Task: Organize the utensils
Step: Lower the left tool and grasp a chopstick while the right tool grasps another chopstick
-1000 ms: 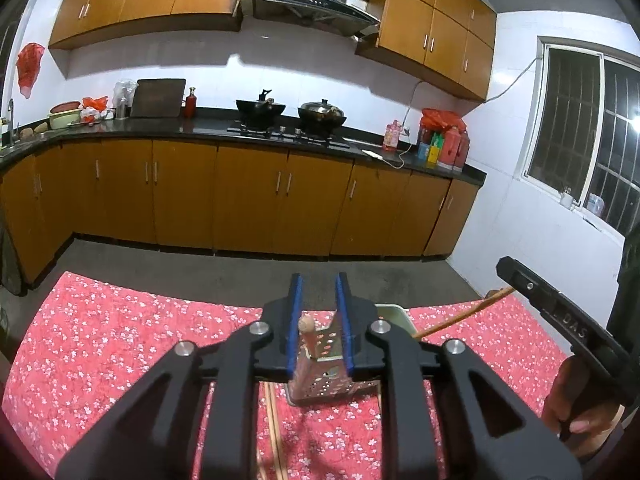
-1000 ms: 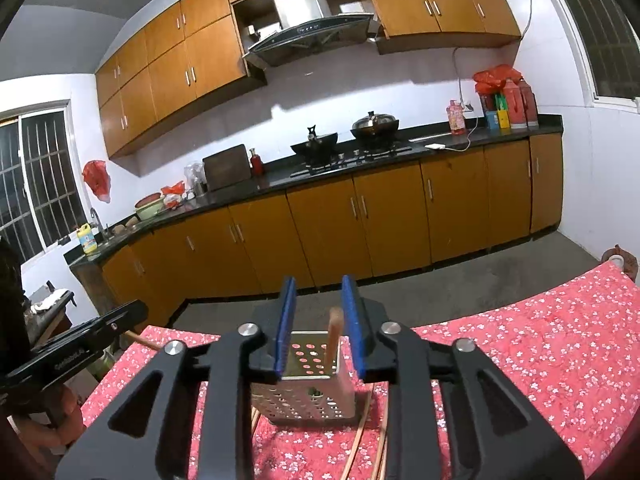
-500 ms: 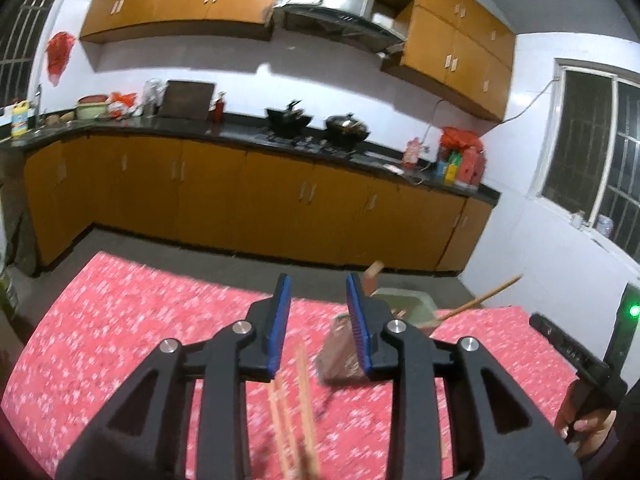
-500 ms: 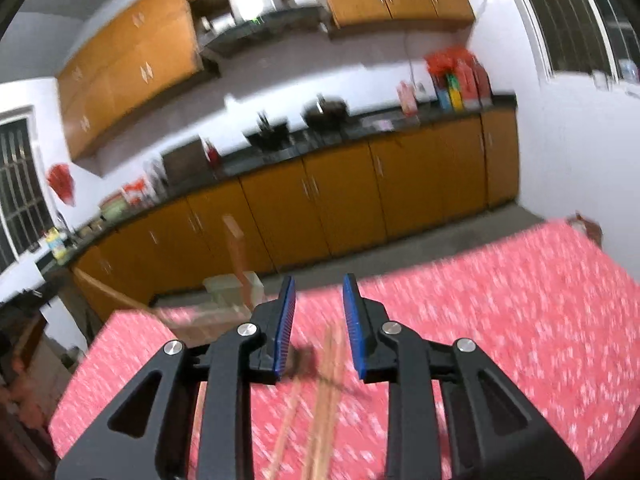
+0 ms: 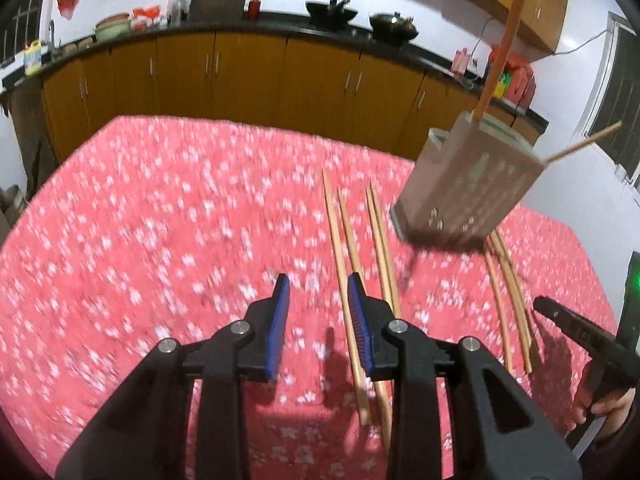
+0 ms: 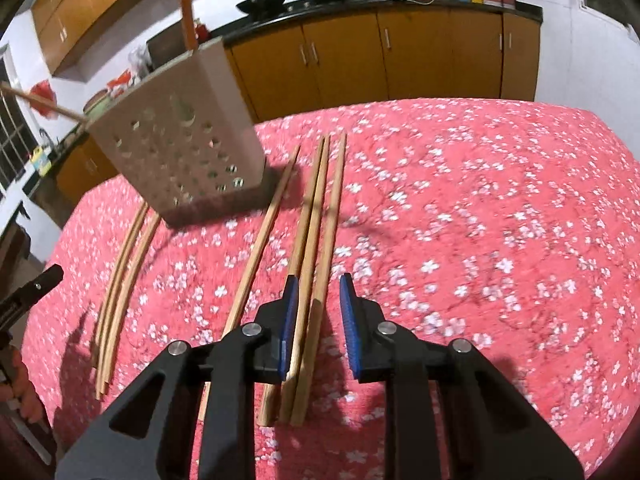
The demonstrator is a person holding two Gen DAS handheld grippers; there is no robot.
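A perforated metal utensil holder (image 5: 468,184) (image 6: 176,148) stands on the red floral tablecloth (image 5: 160,220). Two chopsticks (image 5: 500,48) stick out of the holder. Several loose chopsticks (image 5: 344,236) (image 6: 320,208) lie flat on the cloth in front of it. Another bundle (image 5: 504,280) (image 6: 120,268) lies on the holder's other side. My left gripper (image 5: 318,304) hovers low and open, nothing between its pads; one chopstick runs under its right finger. My right gripper (image 6: 318,300) is closing just above three chopsticks that lie side by side between its fingers, pads not touching them.
Each gripper shows at the edge of the other's view (image 5: 580,332) (image 6: 28,296), with a person's hand (image 5: 608,396) on its handle. Beyond the table's far edge are wooden cabinets (image 6: 400,56) and a dark counter with pots and bottles.
Both grippers held a chopstick over the holder, let it go into the holder, then dropped down and tilted toward the loose chopsticks on the cloth.
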